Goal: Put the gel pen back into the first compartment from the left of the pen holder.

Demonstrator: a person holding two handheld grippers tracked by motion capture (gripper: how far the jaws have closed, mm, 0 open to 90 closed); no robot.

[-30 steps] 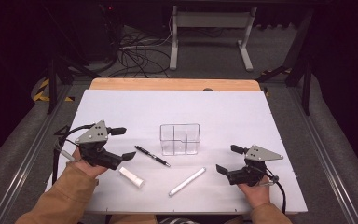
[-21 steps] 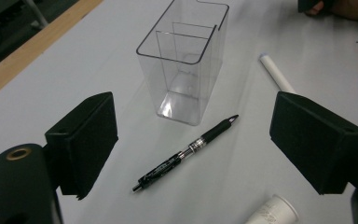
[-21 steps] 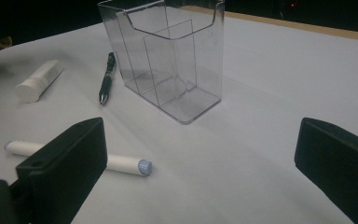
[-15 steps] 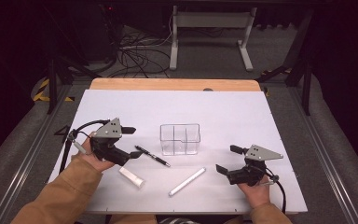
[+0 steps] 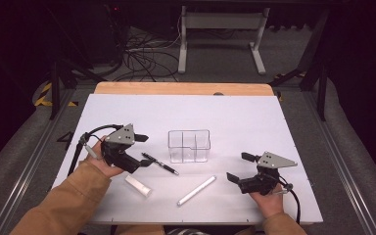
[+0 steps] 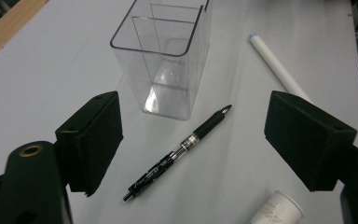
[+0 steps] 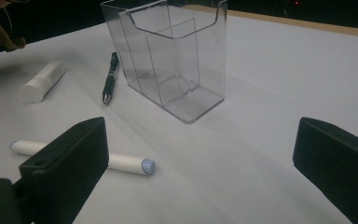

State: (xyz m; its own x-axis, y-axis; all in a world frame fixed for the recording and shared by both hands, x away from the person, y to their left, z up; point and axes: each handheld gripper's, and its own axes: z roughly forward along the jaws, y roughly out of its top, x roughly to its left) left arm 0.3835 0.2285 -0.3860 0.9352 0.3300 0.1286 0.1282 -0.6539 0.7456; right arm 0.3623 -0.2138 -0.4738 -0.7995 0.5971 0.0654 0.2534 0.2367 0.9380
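A black pen [image 5: 159,164] lies on the white table sheet [image 5: 235,117], left of a clear plastic organiser [image 5: 189,145] with several compartments. My left gripper [image 5: 144,151] hovers over the pen's rear end. Its jaws have just been closing a little but stand open. In the left gripper view the pen [image 6: 179,151] lies between the pads [image 6: 93,140], untouched, with the organiser [image 6: 165,56] beyond. A long white marker [image 5: 196,190] and a short white tube [image 5: 138,186] lie near the front edge. My right gripper [image 5: 240,167] rests open at the right, facing the organiser [image 7: 172,56] and the marker [image 7: 121,162].
The sheet's far half is bare up to a wooden strip [image 5: 181,88] at the back edge. Beyond it are cables and a metal stand [image 5: 220,34] on the floor. The person's tan sleeve [image 5: 63,200] comes in from the lower left.
My left gripper has moved to the right, toward the pen and the organiser. The right gripper and all the objects have stayed where they were.
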